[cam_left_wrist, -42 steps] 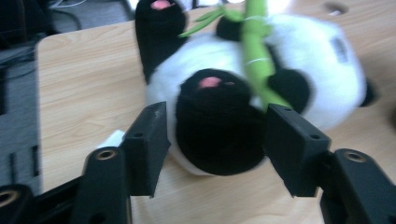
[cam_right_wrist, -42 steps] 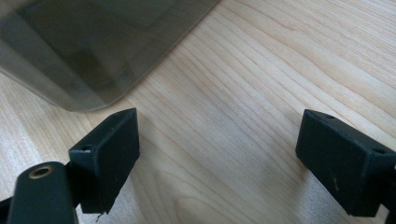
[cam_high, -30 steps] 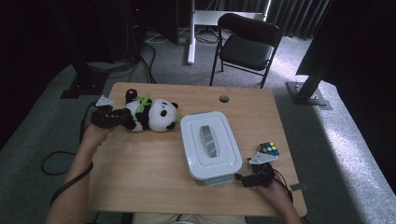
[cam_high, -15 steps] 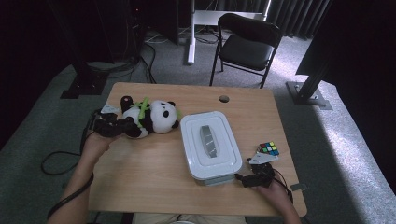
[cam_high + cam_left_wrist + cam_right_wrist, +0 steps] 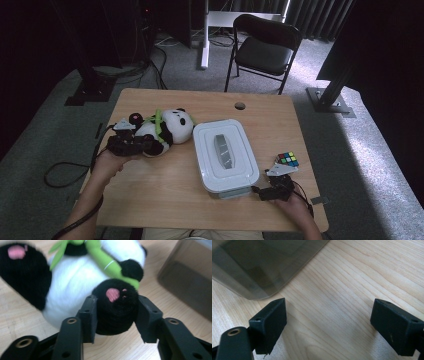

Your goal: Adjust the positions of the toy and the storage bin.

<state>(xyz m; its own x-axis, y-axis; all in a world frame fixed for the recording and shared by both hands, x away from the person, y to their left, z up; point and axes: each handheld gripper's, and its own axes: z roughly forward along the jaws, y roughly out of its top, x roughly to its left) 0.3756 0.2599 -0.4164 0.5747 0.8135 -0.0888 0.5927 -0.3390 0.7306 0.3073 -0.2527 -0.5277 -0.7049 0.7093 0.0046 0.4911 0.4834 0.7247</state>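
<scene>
Left tongs (image 5: 115,315) are straddling the panda's (image 5: 160,131) black paw (image 5: 115,307), having just been opening. Right tongs (image 5: 329,322) are waiting apart near the box (image 5: 225,155); squeezing deeper should be steadying the carry.

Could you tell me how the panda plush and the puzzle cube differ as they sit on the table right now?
The panda plush is soft, black and white, lying on its side at the table's left; the puzzle cube is small, hard, multicoloured, sitting squarely at the right. The left tongs flank the plush's foot; the open right tongs have bare wood between them, the cube untouched. Both rest on the wooden table.
</scene>
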